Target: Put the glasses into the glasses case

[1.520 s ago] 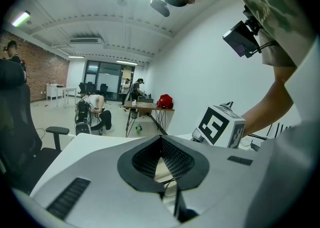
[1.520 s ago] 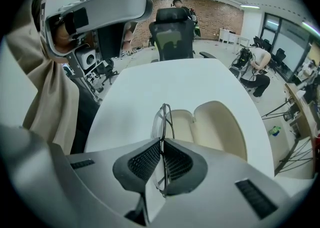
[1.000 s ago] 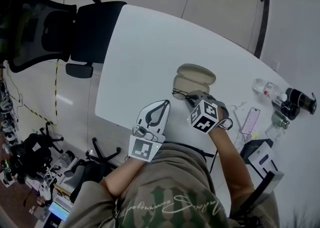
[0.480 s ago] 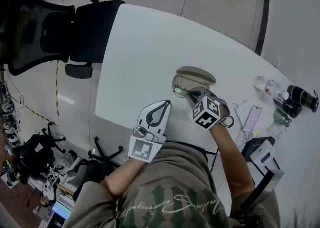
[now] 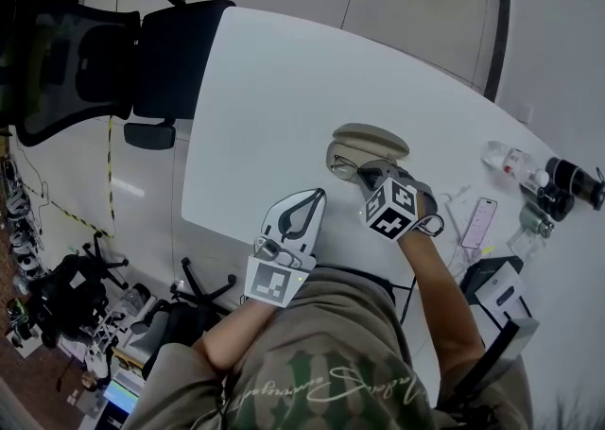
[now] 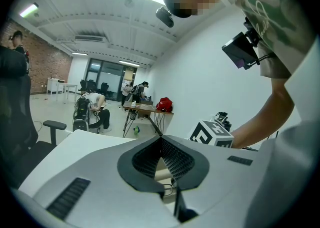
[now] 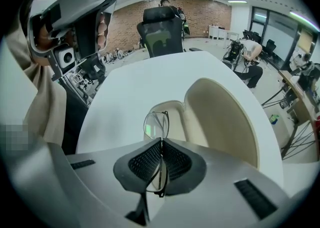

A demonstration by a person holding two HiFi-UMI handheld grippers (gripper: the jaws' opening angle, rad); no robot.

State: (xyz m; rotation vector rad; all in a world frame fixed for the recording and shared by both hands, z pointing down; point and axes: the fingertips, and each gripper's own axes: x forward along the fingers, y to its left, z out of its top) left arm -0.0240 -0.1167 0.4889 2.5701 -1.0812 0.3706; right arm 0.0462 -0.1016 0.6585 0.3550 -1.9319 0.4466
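The beige glasses case point(image 5: 371, 143) lies open on the white table point(image 5: 274, 88), with its lid raised on the far side. My right gripper point(image 5: 371, 176) is shut on the thin-framed glasses point(image 5: 344, 169) and holds them over the case's near tray. In the right gripper view the glasses point(image 7: 156, 124) stand edge-on between the pads of the right gripper point(image 7: 161, 144), one lens above the tray point(image 7: 176, 117), the lid point(image 7: 225, 117) to the right. My left gripper point(image 5: 307, 197) hangs shut and empty near the table's front edge, left of the case; its jaws point(image 6: 162, 144) meet at the tips.
A pink phone point(image 5: 475, 225), a clear bottle point(image 5: 509, 165), a black bottle point(image 5: 572, 182) and a dark box point(image 5: 496, 288) lie at the table's right end. A black office chair point(image 5: 113, 50) stands off the table's left edge.
My right gripper has carried the glasses up off the table and forward, so they now hang over the case's tray. The left gripper has stayed in place.
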